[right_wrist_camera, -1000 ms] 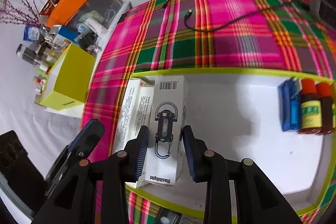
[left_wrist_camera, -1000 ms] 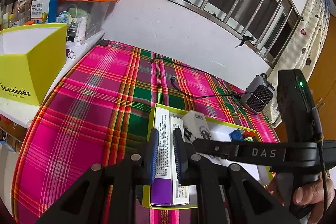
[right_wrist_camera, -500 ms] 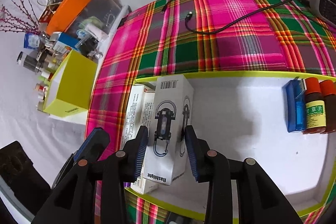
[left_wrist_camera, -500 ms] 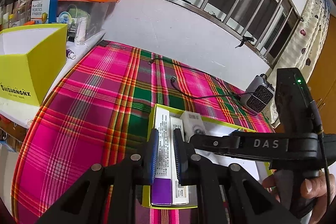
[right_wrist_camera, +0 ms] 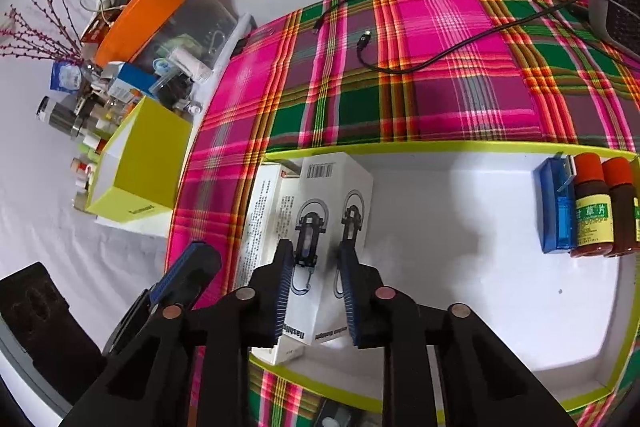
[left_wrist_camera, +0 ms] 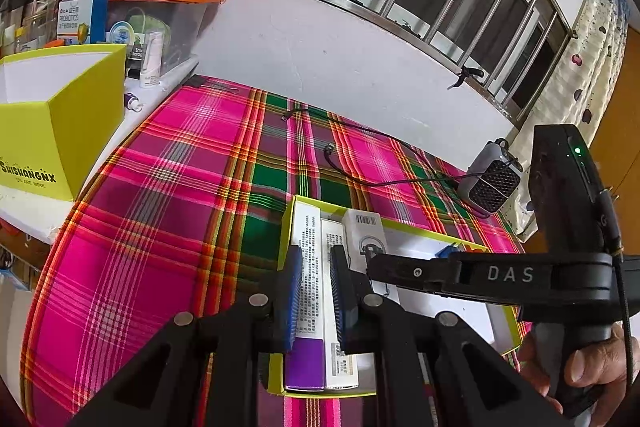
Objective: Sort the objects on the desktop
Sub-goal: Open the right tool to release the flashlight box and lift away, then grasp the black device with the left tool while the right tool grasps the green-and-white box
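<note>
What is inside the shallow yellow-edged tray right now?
The tray holds three long boxes at its left end, the flashlight box clamped in the right gripper, plus a blue case and two orange-capped bottles. Its near edge is hidden by the grippers.

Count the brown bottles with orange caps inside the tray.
2. One bottle stands beside the blue case at the tray's right end; the second is right of it, partly cut off. More may be hidden.

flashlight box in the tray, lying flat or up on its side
On its side: the flashlight box stands on a long edge in the tray, leaning on the flat cartons, with the right gripper shut on it.
</note>
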`<state>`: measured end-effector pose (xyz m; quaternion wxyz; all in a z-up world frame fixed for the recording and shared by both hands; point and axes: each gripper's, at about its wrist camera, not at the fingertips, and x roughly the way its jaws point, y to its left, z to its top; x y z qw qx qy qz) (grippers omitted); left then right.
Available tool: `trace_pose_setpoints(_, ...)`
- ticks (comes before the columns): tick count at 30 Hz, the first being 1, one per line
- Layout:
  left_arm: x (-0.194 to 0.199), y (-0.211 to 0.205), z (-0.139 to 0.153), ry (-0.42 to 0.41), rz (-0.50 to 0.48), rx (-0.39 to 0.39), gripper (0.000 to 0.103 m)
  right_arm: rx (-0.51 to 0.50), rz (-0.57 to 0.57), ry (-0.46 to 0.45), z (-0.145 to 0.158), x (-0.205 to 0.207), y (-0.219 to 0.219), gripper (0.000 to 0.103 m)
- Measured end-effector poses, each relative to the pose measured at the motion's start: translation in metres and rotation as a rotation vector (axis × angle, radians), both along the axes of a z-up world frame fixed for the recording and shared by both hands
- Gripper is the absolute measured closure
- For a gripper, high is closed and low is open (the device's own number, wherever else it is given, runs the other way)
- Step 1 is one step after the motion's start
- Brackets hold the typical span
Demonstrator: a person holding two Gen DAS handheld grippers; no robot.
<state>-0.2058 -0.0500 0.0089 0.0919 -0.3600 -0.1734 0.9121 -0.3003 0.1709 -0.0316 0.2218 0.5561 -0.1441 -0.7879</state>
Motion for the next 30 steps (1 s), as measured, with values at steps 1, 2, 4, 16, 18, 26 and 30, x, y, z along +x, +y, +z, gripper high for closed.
trace_pose_setpoints(1,0.000,0.000,0.000,0.000,0.000,0.000,0.089,-0.002,-0.001,0.002,-0.001,-0.001,0.000,0.082)
trace_pose_setpoints(2,0.000,0.000,0.000,0.000,0.000,0.000,0.089,-0.006,-0.002,0.001,-0.001,-0.002,0.001,0.082)
trace_pose_setpoints(4,0.000,0.001,0.000,0.000,-0.002,-0.001,0.089,-0.018,-0.005,0.000,-0.003,-0.004,0.003,0.082)
trace_pose_setpoints(16,0.001,0.002,0.002,0.012,-0.007,-0.001,0.089,-0.065,0.043,-0.007,0.007,0.006,0.013,0.078)
trace_pose_setpoints(18,0.002,0.002,0.003,0.016,-0.009,-0.001,0.089,-0.081,0.050,-0.001,0.010,0.012,0.017,0.078)
trace_pose_setpoints(26,0.009,0.013,0.013,0.048,-0.054,0.000,0.090,-0.119,0.063,0.083,0.033,0.052,0.047,0.078)
trace_pose_setpoints(30,0.015,0.026,0.020,0.076,-0.095,-0.023,0.089,-0.102,0.052,0.142,0.043,0.075,0.069,0.078)
